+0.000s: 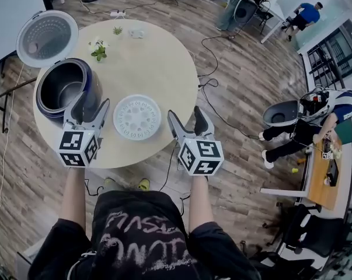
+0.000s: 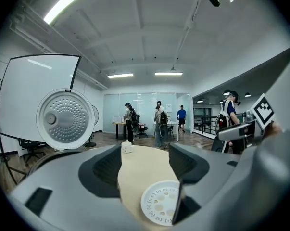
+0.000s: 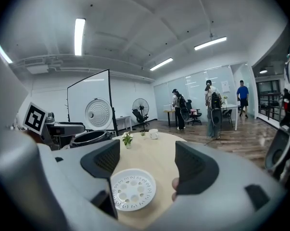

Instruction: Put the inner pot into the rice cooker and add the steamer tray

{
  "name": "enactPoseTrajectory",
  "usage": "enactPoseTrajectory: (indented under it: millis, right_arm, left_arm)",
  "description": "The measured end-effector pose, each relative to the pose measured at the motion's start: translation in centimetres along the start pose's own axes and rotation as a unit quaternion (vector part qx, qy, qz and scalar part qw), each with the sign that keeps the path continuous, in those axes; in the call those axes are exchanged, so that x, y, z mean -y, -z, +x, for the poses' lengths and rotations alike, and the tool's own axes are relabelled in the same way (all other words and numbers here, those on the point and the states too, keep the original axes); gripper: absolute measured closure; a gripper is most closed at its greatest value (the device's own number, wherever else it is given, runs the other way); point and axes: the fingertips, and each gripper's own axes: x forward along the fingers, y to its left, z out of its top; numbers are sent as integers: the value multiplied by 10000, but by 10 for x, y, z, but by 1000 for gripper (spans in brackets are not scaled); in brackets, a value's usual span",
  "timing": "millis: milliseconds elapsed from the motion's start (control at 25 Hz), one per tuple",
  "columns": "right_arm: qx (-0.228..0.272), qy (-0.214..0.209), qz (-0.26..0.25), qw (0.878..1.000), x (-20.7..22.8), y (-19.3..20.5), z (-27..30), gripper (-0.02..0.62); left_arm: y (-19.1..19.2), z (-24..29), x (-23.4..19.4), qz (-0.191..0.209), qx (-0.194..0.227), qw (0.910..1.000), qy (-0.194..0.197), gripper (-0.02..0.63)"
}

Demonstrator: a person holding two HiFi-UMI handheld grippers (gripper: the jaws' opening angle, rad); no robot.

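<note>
Head view looks down on a round table [image 1: 158, 63] with the rice cooker [image 1: 89, 79] standing at its left edge. The cooker's lid [image 1: 47, 38] is swung up and open, and the grey inner pot [image 1: 59, 87] is seated inside the body. The white steamer tray [image 1: 137, 116] lies flat near the table's near edge, roughly at the middle, well apart from the cooker. The left gripper [image 1: 89, 107] is held over the near-left edge, just in front of the cooker. The right gripper [image 1: 185, 114] is at the near-right edge, just beside the tray. Left gripper view shows its jaws spread wide with only the tabletop between them, the tray lying low beside the right-hand jaw. Right gripper view likewise shows jaws standing wide apart, gripping nothing, with the tray on the table beyond them, toward the left-hand jaw. A small potted plant [image 1: 98, 51] and a cup [image 1: 136, 34] sit toward the far edge.
</note>
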Motion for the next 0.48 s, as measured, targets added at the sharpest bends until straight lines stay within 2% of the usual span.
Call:
enactPoseTrajectory:
  millis: [480]
  right_arm:
    - [-1016,-255,325,9940,11,68,57,233]
  left_arm:
    - [75,49,5,-287,-972,9948,43,299]
